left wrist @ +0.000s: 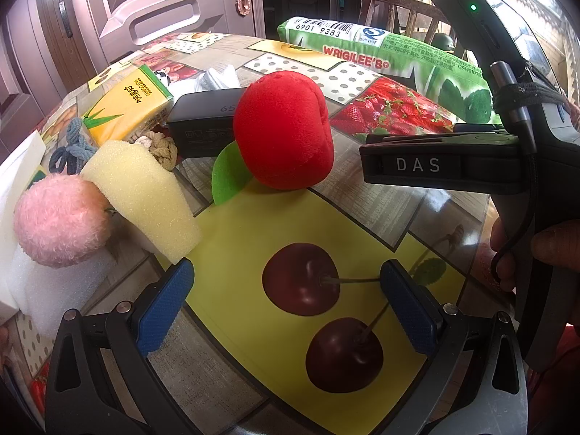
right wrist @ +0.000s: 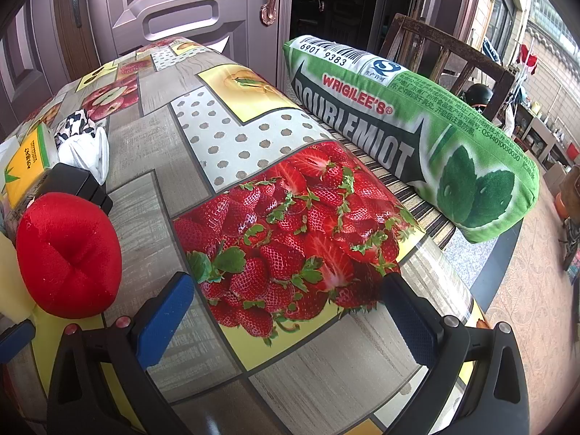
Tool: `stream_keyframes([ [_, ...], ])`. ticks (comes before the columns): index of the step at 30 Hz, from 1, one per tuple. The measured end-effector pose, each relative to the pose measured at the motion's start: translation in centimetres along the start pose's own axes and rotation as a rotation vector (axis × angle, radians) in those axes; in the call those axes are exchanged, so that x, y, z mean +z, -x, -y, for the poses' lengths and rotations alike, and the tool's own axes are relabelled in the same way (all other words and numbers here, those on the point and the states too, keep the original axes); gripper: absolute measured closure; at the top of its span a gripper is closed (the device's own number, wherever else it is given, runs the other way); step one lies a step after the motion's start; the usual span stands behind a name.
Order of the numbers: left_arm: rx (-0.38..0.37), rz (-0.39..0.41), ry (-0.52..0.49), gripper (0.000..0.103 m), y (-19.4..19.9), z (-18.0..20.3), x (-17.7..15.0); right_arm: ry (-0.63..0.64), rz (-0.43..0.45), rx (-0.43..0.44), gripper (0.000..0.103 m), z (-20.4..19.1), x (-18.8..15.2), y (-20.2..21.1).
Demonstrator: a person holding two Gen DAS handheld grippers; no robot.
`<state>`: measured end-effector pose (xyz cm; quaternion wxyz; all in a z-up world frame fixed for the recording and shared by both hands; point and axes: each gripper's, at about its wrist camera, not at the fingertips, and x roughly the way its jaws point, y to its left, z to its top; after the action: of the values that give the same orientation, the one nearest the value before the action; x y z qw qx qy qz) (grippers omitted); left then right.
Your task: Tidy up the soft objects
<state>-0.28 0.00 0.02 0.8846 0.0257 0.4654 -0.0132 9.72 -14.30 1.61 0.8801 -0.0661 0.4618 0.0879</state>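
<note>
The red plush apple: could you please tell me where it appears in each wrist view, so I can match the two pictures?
Left wrist view: the red plush apple sits just above centre, on the table, in front of a black box.
Right wrist view: the apple is at the left edge, mid-height.
Shared landmark: the green gum-pack pillow, at the table's far right.

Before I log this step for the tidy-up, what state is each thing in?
left gripper: open, empty
right gripper: open, empty
red plush apple: resting on table, ungrasped
yellow sponge: leaning on pink pompom
green pillow: lying at table's far edge
door: shut
</note>
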Motion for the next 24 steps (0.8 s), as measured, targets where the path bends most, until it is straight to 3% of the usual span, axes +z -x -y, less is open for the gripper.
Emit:
stream_keyframes([
  [24, 0.000, 0.001, -0.001, 0.001, 0.06, 0.00, 0.01, 0.004, 0.008, -0.002, 0.000, -0.24, 0.08, 0.05],
])
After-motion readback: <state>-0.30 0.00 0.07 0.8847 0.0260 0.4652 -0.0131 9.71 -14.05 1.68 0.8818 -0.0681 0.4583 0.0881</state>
